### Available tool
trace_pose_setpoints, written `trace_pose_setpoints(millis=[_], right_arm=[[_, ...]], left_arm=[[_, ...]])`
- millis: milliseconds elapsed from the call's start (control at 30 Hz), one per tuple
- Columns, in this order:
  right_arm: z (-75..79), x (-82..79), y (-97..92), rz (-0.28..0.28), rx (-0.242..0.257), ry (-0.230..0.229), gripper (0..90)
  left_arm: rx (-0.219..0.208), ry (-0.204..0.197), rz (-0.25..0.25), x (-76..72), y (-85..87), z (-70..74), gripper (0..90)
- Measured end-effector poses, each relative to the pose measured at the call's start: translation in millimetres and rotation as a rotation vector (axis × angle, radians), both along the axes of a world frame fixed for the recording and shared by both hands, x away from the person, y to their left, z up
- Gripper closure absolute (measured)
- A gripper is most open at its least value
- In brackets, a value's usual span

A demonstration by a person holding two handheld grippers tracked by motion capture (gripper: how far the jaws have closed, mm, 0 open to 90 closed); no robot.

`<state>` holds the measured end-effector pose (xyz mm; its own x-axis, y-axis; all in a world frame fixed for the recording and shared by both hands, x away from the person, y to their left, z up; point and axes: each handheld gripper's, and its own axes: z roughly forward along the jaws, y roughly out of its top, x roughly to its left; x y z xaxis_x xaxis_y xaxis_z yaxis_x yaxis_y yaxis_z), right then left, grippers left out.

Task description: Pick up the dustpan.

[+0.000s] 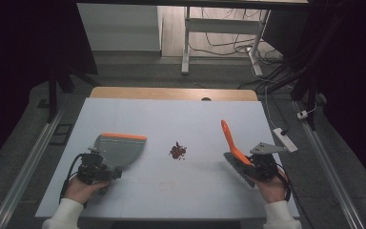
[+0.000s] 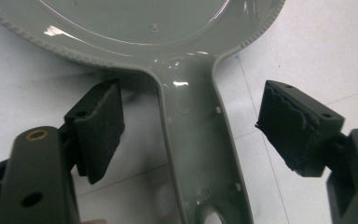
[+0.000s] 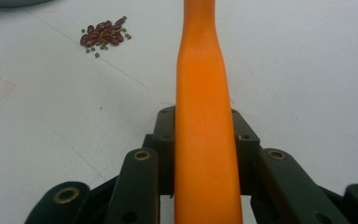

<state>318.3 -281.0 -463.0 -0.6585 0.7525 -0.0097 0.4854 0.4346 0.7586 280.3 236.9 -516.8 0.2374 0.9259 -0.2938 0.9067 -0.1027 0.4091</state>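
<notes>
Both hands come in at the bottom of the high view, each holding a gripper. On the left, the left gripper (image 1: 95,170) sits at the handle of the dustpan (image 1: 119,149); its own view shows the fingers (image 2: 100,123) spread wide on either side of the grey handle, touching nothing, so the pan is not yet held. It lies flat on the tabletop (image 1: 171,119), orange lip pointing away from the person. The right gripper (image 1: 262,164) has its fingers clamped on the orange handle of the brush (image 1: 233,145), whose bristle end hangs low by the hand while the handle rises up and away.

Between the two lies the small pile of beans (image 1: 177,150), dark red with a few greenish ones (image 3: 103,35), well apart from both tools. My reading: the tools are being picked up, with sweeping not begun. Next, the left fingers need to close on the pan's handle; then the pan's lip goes beside the beans and the brush pushes them in.

White and bare, the tabletop shows faint marks, with a wooden strip at its far edge. Beyond it are grey floor, desk legs, trailing cables and dark curtains at both sides.
</notes>
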Motion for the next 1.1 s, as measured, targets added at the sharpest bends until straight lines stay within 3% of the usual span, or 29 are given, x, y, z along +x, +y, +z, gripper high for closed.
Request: trace_pose_setpoints(millis=[500, 733, 1100], right_arm=[[0.3, 0.4, -1.0, -0.002, 0.002, -0.003, 70.3], [-0.6, 0.8, -1.3, -0.004, -0.003, -0.001, 70.3], [0.3, 0.5, -1.1, -0.002, 0.000, -0.001, 70.3]], left_arm=[[-0.044, -0.023, 0.034, 4.5, -1.5, -5.9, 45.2], [-0.059, -0.016, 0.067, 4.8, 1.9, -6.0, 56.4], [-0.093, -0.023, 0.085, 4.9, 9.0, -4.7, 61.3]])
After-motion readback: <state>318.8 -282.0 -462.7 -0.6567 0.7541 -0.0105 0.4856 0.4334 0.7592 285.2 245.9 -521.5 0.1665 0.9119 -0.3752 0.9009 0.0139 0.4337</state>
